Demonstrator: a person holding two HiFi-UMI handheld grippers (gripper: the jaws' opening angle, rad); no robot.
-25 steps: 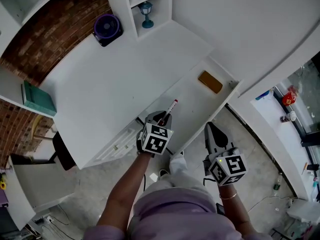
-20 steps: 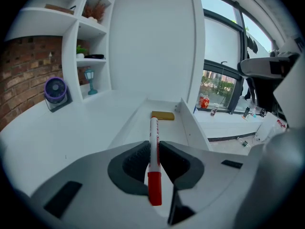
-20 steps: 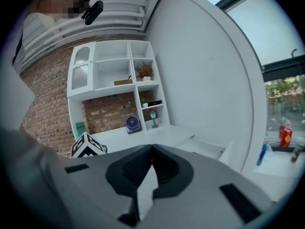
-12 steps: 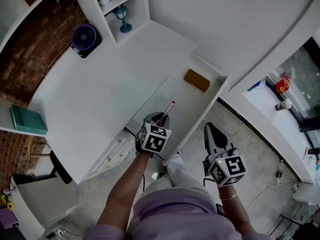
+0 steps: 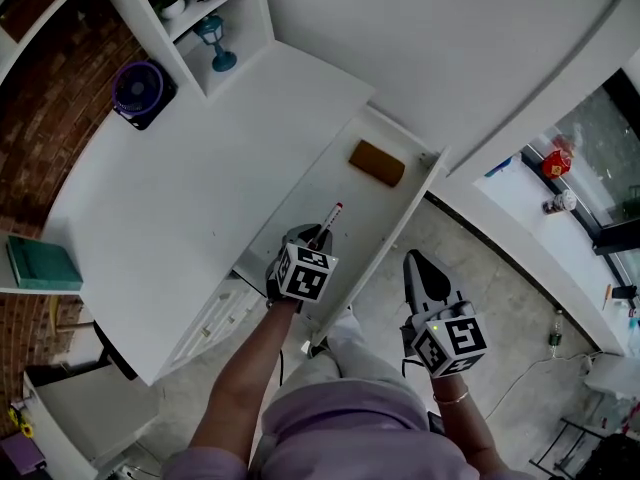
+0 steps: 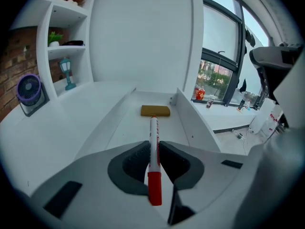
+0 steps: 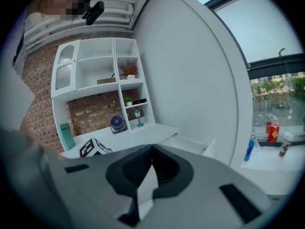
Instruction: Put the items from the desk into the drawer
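Fingers (image 6: 131, 166) of the left gripper (image 5: 316, 236) clamp a marker (image 6: 153, 132) over the drawer (image 5: 385, 208).

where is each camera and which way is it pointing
Head view: on the head, steeply down at desk and open drawer; shows forearms, left gripper, right gripper.
Left gripper view: on that gripper, along the drawer toward a brown block; jaws clamp a marker.
Right gripper view: on that gripper, toward the shelves; shut jaws.
Both gripper views share the fan.
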